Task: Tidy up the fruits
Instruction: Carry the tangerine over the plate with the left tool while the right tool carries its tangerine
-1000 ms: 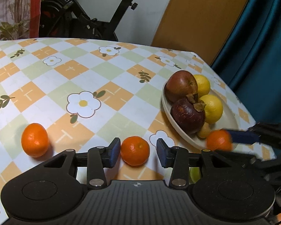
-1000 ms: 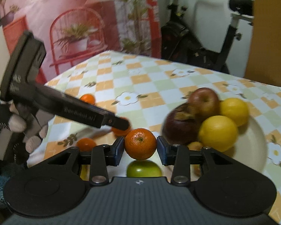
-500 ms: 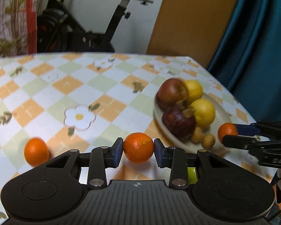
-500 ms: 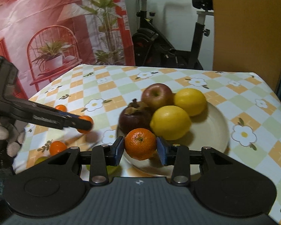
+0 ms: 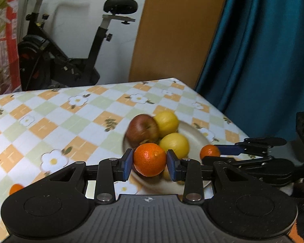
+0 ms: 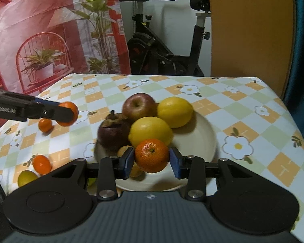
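Note:
My left gripper is shut on a tangerine, held in the air just in front of the cream plate. My right gripper is shut on another tangerine above the plate's near side. On the plate lie a red apple, two lemons, a dark mangosteen and small brown fruits. The right wrist view shows the left gripper at the left with its tangerine. The left wrist view shows the right gripper at the right.
Two tangerines and a yellow-green fruit lie on the checked tablecloth left of the plate. An exercise bike stands behind the table. A teal curtain hangs along the table's right edge.
The left gripper shut on a tangerine that lay on the cloth, lifted it and carried it toward the plate. The right gripper moved its tangerine over the plate's near side.

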Demonstrator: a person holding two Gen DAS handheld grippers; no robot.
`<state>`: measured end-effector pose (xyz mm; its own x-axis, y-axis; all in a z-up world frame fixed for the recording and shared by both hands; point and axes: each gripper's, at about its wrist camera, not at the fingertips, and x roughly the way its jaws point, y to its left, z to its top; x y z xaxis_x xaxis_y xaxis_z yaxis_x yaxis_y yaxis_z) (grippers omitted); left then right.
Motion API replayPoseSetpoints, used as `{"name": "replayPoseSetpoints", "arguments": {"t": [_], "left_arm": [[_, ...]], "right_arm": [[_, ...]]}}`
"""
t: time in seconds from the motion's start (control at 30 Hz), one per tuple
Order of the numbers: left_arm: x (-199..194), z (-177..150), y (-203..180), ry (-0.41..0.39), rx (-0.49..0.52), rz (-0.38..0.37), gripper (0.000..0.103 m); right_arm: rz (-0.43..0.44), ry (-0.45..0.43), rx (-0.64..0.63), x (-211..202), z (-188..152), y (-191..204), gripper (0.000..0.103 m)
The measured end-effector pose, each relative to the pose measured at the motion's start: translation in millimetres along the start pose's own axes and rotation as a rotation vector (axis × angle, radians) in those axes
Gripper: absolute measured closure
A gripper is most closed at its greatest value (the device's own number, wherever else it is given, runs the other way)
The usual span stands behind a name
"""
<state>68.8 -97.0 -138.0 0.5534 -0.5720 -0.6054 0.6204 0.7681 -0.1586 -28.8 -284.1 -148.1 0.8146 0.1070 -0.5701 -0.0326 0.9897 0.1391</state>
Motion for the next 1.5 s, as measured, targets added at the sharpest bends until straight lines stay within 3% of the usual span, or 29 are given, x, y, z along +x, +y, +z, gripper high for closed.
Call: {"name": "replayPoseSetpoints", "arguments": {"t": [0.33,0.87,1.17,1.5], "left_arm": [[16.9,8.8,-26.1,0.019,0.036,-0.026,0.065],[35.6,0.8,-38.0,0.087,0.073,-0.026,0.065],[52.0,-9.8,-51.7,0.145,0.141,-0.031,0.065],[61.2,-17.1,-39.5,0.222,0.112,0.027,0.065]], "right_arm": [[-0.022,-0.017,0.001,-1.8,1.8,-16.5,0.062],[-0.012,-0.048,-0.009,-2.5,-2.3,-27.9,0.062],[-0.010,-0.034,0.011,2.3,-6.5,-37.0,0.062],[0.029,0.004,-0.012,12.1,-15.2,-24.4,0.062]]}}
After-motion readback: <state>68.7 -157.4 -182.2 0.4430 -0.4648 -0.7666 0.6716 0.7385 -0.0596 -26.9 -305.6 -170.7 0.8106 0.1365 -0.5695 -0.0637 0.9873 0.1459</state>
